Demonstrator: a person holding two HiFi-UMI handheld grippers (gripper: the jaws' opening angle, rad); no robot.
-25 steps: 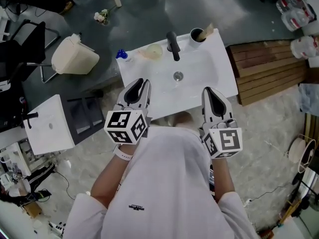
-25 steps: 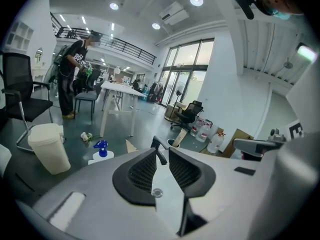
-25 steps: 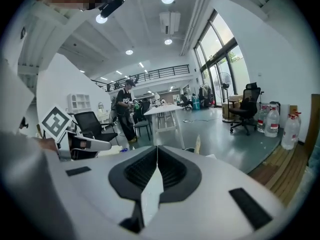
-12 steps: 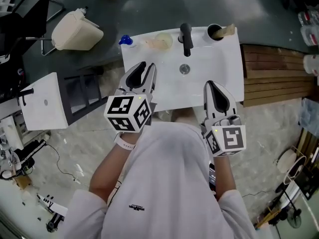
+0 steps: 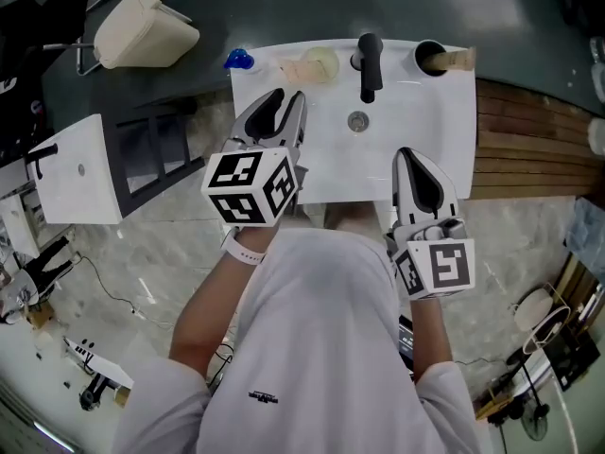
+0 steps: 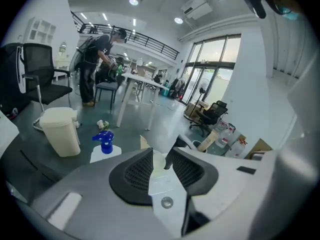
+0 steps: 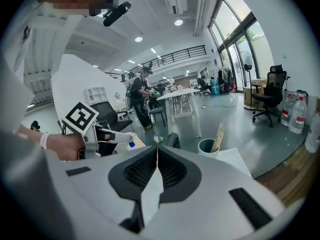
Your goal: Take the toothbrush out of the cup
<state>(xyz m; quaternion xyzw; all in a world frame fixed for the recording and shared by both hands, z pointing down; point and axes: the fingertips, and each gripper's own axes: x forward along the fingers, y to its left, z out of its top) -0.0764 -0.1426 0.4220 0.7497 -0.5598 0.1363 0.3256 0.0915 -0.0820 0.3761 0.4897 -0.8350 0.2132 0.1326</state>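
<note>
Head view: white sink point(image 5: 430, 135) seen from above, black faucet point(image 5: 369, 57) at its far edge, drain point(image 5: 357, 121) just in front of it.

Cup point(image 5: 430, 57): upright on the sink's far right corner, right of the faucet. Toothbrush point(image 5: 459, 60): in the cup, with its pale handle leaning out over the rim to the right. The right gripper view shows the same, with the handle slanting up out of the cup. Nothing touches either one.

Left hand-held gripper point(image 6: 159, 153): jaws spread and just been opening. We see only the sink surface and drain through the gap, with nothing between the pads. In the head view it hangs over the sink's left part, left of the drain and well apart from the cup.

Right hand-held gripper point(image 7: 157, 150): jaws pressed together, tips meeting, nothing pinched. In the head view it sits at the sink's near edge on the right, pointing toward the cup but well short of it.

Other items: blue spray bottle point(image 5: 238, 61) at the sink's far left corner. A pale yellowish round item point(image 5: 318, 64) lies between the bottle and the faucet, and we cannot tell what it is. Cream bin point(image 5: 146, 28) on the floor beyond the sink's left side.
</note>
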